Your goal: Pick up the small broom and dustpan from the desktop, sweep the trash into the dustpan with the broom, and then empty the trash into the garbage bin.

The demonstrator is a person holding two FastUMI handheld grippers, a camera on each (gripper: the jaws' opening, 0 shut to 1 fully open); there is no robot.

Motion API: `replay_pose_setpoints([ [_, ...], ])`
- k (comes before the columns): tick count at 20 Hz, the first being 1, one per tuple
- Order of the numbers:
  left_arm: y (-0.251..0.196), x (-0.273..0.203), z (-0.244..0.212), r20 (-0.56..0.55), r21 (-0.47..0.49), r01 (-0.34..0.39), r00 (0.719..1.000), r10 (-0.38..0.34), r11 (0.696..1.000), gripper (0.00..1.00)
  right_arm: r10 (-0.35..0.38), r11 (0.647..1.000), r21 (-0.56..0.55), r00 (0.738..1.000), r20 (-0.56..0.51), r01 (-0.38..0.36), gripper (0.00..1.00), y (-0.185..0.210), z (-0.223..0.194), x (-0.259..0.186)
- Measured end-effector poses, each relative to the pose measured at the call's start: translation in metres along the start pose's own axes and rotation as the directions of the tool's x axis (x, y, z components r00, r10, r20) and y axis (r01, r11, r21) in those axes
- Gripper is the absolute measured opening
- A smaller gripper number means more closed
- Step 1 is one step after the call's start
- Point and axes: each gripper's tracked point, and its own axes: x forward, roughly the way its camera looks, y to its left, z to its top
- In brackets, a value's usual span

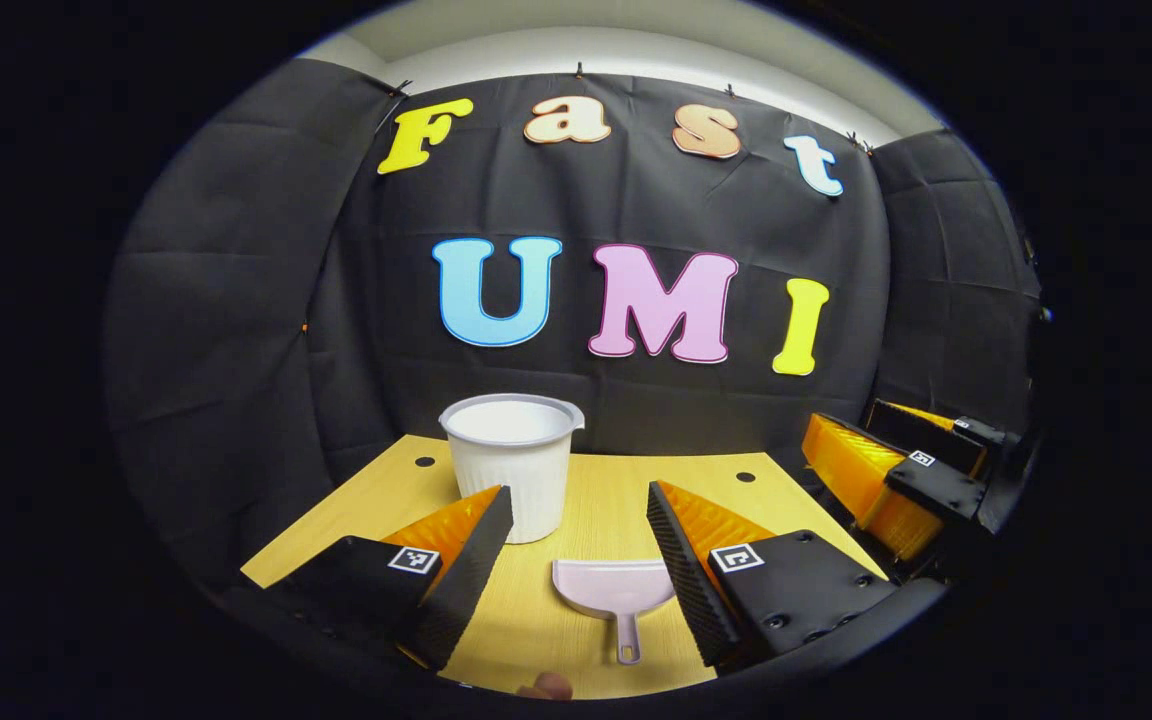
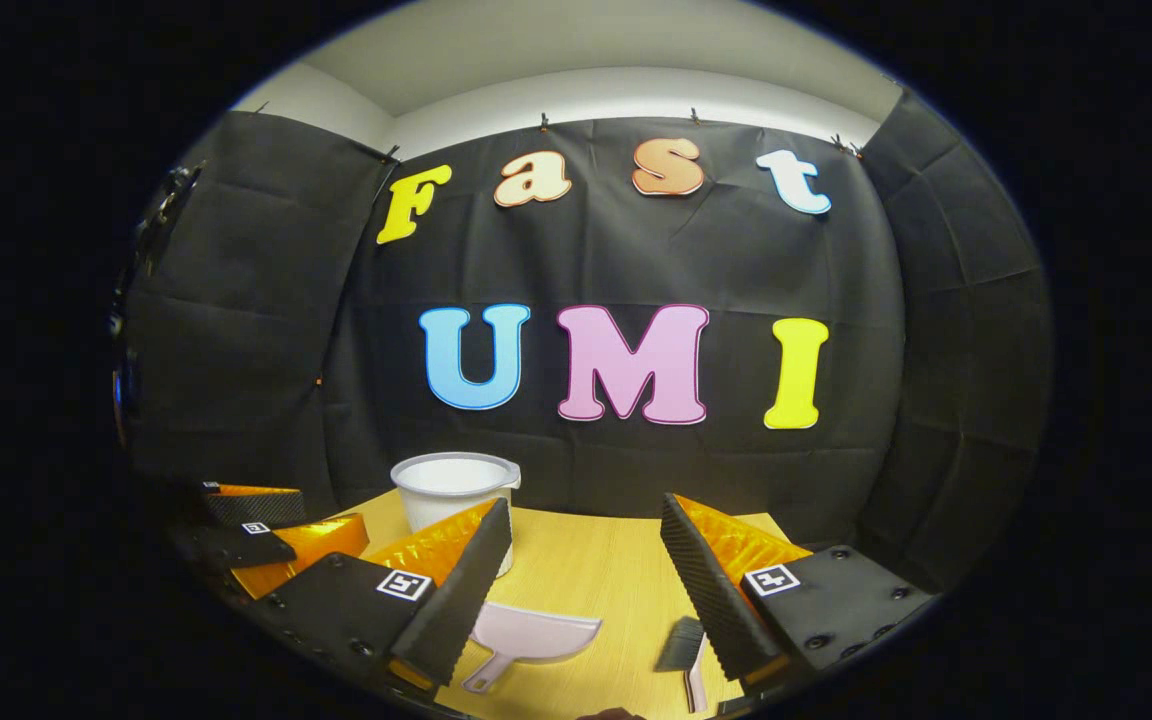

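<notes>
Desktop [image 1: 356, 500] of pale wood carried the white garbage bin [image 1: 514, 465] at its back, the dustpan [image 1: 608, 592] nearer, the small broom [image 2: 686, 650] beside it. Pickup had apparently not begun: the left gripper [image 1: 576, 545] hovered spread above the dustpan, the right gripper [image 2: 586, 565] gaped empty; each needed lowering onto a handle.

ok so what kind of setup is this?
Likely a staged recording booth, not a home: black cloth wall, small wooden desktop holding only a white bin, dustpan and small broom.
</notes>
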Motion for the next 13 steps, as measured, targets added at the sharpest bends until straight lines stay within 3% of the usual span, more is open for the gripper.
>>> replay_pose_setpoints([
  [6,-0.005,0.006,-0.008,-0.038,-0.058,0.050,0.998,-0.052,0.997,0.81,-0.047,0.999,-0.017,0.999,0.003,0.047,0.97,-0.015,-0.004,-0.012],
  [13,-0.011,0.012,-0.016,-0.070,-0.044,0.072,0.995,-0.075,0.996,0.81,-0.074,0.997,-0.007,0.997,-0.007,0.074,0.97,-0.028,-0.006,-0.019],
])
